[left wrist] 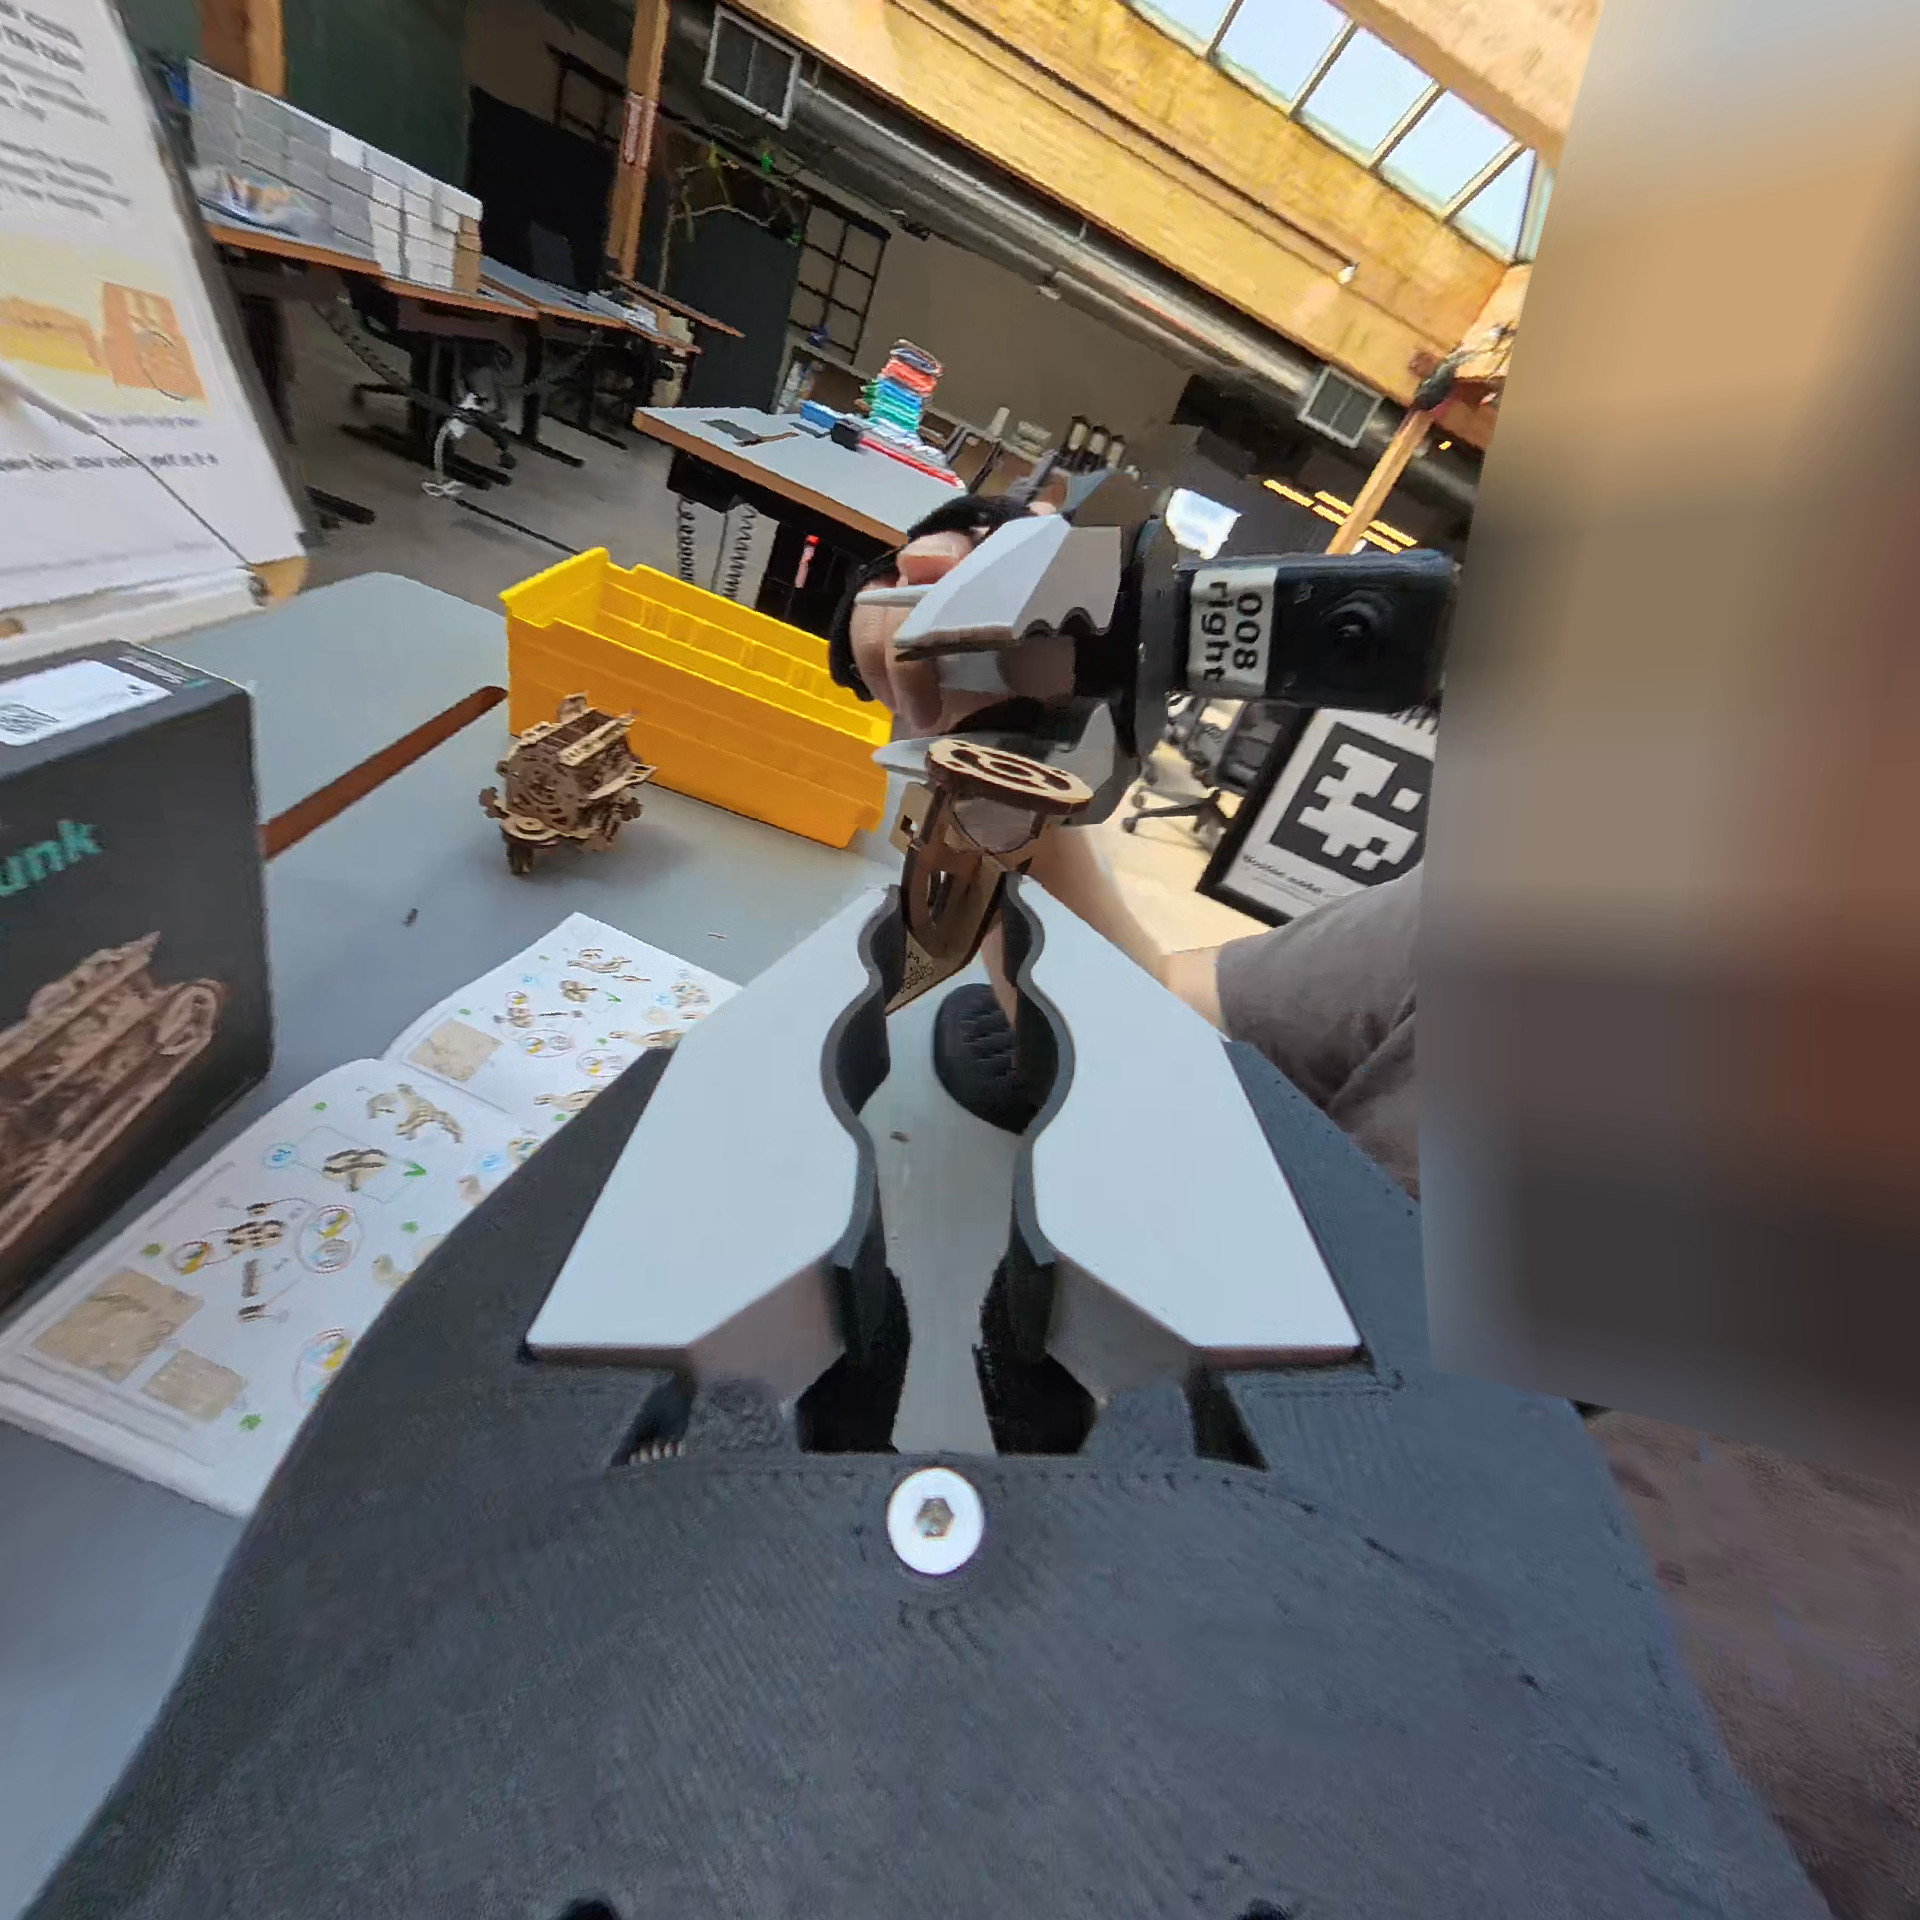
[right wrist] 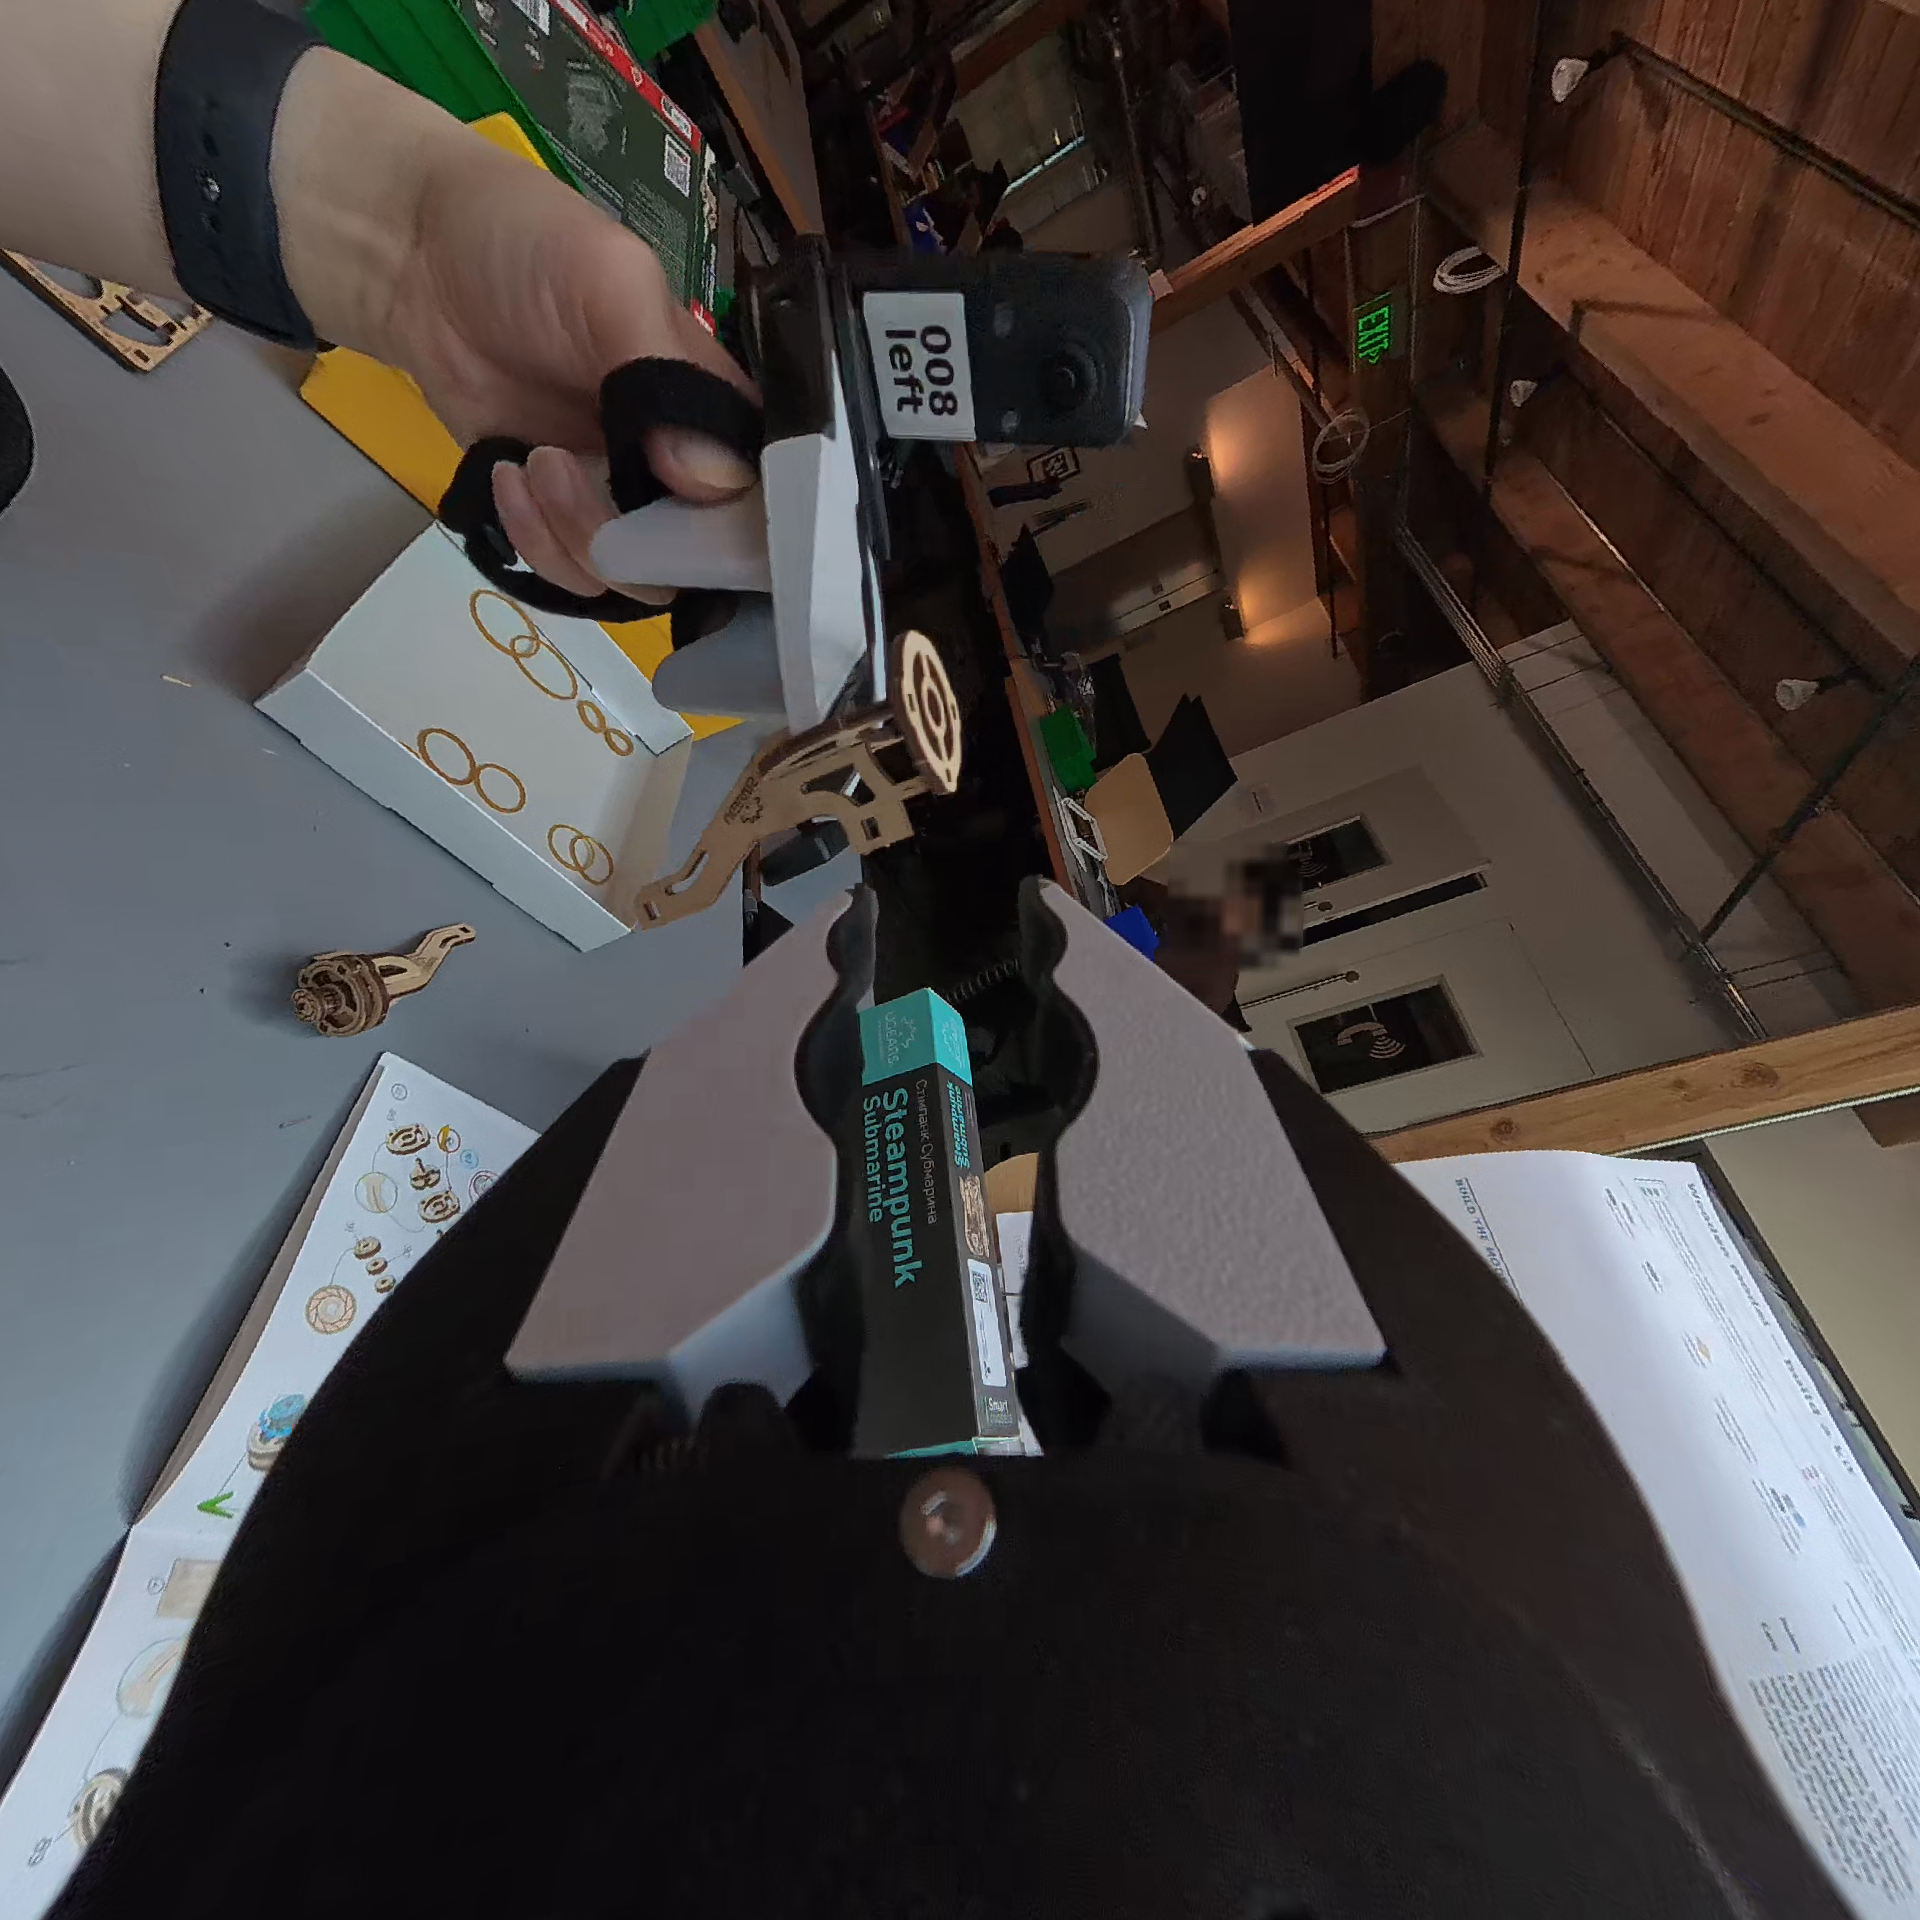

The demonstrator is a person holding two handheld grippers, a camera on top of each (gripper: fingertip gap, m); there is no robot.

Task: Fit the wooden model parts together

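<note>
L gripper pinches wooden part; R gripper clear.

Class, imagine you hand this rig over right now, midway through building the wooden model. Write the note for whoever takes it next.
Left gripper: shut on the wooden arm-and-disc piece, held up off the table.
Right gripper: open and empty, close to that piece's disc.
On the table: the part-built model beside the yellow bin, a small wooden subassembly, and the open instruction booklet.
Done: the disc sits on the arm's end.
Left: join the held piece to the rest. Where it fits cannot be told from here, so check the booklet.
</note>
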